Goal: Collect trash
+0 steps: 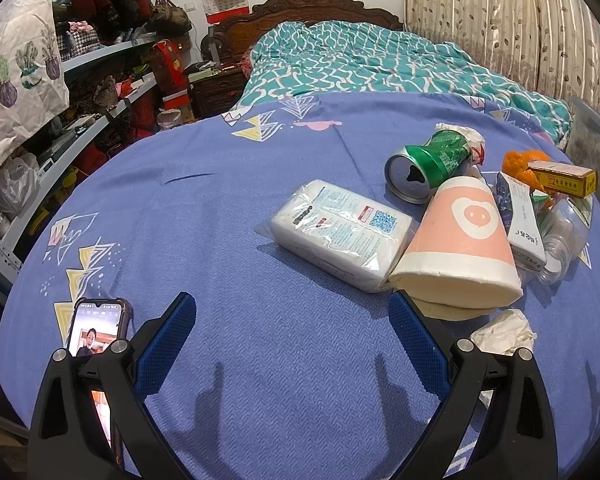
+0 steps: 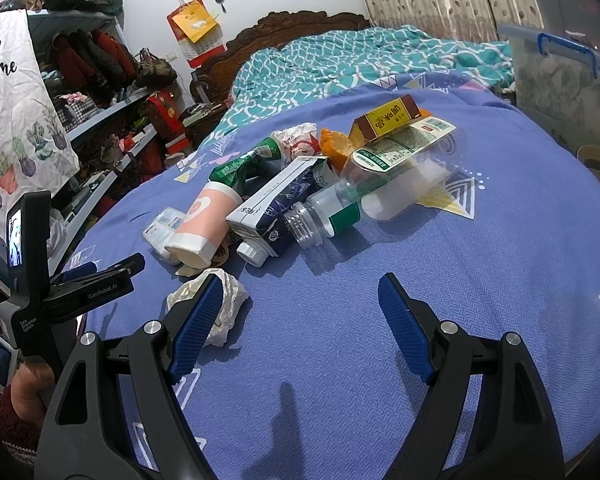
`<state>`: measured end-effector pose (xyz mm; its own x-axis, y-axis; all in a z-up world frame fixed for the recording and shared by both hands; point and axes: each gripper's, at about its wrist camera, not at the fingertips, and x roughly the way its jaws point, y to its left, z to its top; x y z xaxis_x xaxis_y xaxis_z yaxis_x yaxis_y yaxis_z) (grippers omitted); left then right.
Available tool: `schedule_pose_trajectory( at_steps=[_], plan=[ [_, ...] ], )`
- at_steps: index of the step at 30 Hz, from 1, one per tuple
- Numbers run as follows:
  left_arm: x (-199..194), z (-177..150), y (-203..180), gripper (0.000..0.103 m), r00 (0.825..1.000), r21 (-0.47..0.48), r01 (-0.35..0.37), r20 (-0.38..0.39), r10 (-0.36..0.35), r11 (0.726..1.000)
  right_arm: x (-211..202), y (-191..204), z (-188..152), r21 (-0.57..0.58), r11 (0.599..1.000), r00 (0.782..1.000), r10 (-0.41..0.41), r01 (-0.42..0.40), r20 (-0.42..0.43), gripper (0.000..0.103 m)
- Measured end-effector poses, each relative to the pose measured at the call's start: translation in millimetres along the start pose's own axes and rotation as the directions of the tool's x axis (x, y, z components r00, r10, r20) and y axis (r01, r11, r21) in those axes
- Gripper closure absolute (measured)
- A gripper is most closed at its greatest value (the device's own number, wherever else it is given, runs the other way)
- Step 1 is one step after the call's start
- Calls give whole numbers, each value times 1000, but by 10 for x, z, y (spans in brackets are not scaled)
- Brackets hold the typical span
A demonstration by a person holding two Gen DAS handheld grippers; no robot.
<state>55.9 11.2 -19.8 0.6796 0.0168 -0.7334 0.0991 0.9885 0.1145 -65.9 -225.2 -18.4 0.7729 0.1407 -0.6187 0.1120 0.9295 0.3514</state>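
Trash lies heaped on the bed [image 2: 500, 280] around the pink cup [image 1: 460, 240], ready for collecting; left gripper [image 1: 292, 336] and right gripper [image 2: 300, 320] hover nearby, jaws released, empty

The left gripper [image 1: 292, 314] tilts downward with its jaws spread wide, the blue pads [image 1: 165, 344] facing each other across an empty gap. The right gripper [image 2: 300, 300] is angled down too, jaws likewise wide apart, nothing pressed between its blue pads [image 2: 196, 324]. In the right wrist view the left gripper [image 2: 100, 276] shows from the side, left of the right jaws, its handle gripped by the person's left hand [image 2: 30, 388] in a dark red fuzzy sleeve [image 2: 4, 428].
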Motion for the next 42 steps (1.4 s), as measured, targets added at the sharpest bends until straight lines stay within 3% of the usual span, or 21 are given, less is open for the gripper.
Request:
schedule_pose_trajectory(
  at_steps=[16,24,26,28,33,36,42],
  plan=[
    [133,-6,-14,10,1000,-8,2,-28,-3,1000,119,-31,-7,7,1000,1000,0,0,-18,23],
    [96,-29,-15,11,998,-13,63,-23,-63,998,163,-37,-16,11,1000,1000,-1,2,-27,23],
    [62,-47,8,11,991,-22,131,-26,-131,991,167,-34,-15,10,1000,1000,-2,3,-27,23],
    [-42,-84,8,11,969,-15,247,-10,-248,969,171,-34,-11,8,1000,1000,-1,1,-29,24],
    [-259,-184,-223,11,916,75,401,-5,-402,913,192,-80,25,24,1000,1000,-2,3,-26,30],
    [-237,-225,-383,11,896,89,445,-39,-443,891,229,-136,31,51,999,999,-1,3,-41,30],
    [-58,-307,-719,11,887,143,460,-112,-447,876,249,-210,28,81,997,999,-8,12,-48,30]
  ],
)
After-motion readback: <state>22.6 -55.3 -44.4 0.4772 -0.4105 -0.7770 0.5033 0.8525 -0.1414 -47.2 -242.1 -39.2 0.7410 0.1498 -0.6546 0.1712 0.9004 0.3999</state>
